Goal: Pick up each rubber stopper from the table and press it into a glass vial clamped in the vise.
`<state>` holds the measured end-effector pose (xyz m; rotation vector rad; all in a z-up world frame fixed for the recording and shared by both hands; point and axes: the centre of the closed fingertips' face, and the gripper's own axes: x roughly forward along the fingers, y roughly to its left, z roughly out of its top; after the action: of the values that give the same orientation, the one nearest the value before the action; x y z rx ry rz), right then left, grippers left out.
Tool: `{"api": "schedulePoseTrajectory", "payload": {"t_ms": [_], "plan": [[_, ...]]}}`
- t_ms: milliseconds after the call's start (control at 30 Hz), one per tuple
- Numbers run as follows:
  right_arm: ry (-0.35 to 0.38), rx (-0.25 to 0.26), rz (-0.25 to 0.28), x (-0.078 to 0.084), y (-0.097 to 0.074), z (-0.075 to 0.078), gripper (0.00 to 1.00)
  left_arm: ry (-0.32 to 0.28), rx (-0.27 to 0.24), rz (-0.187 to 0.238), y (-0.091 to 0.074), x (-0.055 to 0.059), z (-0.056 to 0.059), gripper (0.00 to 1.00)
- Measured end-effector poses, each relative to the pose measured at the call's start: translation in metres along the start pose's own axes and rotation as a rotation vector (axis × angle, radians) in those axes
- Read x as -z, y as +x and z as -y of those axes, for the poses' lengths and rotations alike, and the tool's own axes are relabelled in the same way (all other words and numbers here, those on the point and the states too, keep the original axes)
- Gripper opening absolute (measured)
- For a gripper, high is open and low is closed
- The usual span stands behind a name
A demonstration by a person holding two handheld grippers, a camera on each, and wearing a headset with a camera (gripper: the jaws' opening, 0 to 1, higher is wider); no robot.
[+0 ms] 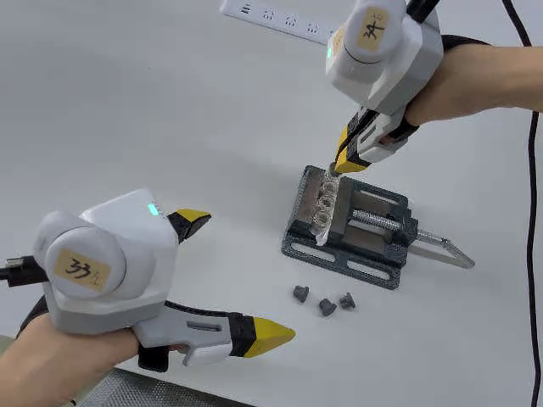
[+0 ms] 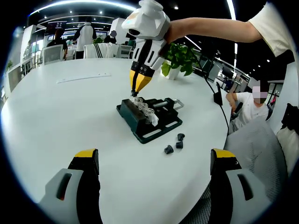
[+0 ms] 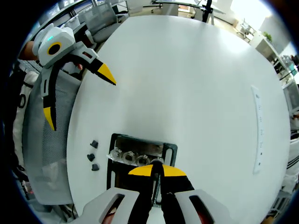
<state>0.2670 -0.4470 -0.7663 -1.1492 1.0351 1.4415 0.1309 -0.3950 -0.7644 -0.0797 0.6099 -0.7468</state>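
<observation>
A black vise (image 1: 371,242) clamps a row of glass vials (image 1: 323,209) on the white table. My right gripper (image 1: 342,168) points down at the far end of that row, shut on a small dark rubber stopper (image 1: 333,170) that sits at the end vial's mouth. Its yellow tips (image 3: 157,170) are closed over the vials (image 3: 127,157). Three loose stoppers (image 1: 326,304) lie just in front of the vise (image 2: 150,122). My left gripper (image 1: 235,277) is open and holds nothing, low at the near left, well short of the stoppers (image 2: 176,143).
A white power strip (image 1: 273,20) lies at the table's far side and a black cable (image 1: 533,212) runs down the right. The vise's screw handle (image 1: 443,246) sticks out to the right. A mesh chair (image 2: 254,154), a plant (image 2: 180,56) and a seated person (image 2: 247,105) are beyond the table edge.
</observation>
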Motion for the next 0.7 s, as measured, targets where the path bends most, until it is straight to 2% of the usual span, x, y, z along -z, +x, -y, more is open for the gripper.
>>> {"api": "schedulePoseTrajectory", "payload": {"t_ms": [300, 533, 700], "plan": [[-0.026, 0.001, -0.034, -0.0019, 0.0025, 0.0027, 0.0, -0.006, -0.001, 0.002, -0.0002, 0.0007, -0.0003, 0.99], [0.0, -0.008, -0.027, -0.0022, 0.0031, -0.0006, 0.0, -0.015, -0.003, 0.004, 0.0011, 0.0012, -0.0007, 0.99], [-0.012, -0.013, -0.047, -0.0007, 0.0046, 0.0006, 0.0, -0.015, -0.001, 0.0, 0.0017, 0.0025, -0.0003, 0.99]]}}
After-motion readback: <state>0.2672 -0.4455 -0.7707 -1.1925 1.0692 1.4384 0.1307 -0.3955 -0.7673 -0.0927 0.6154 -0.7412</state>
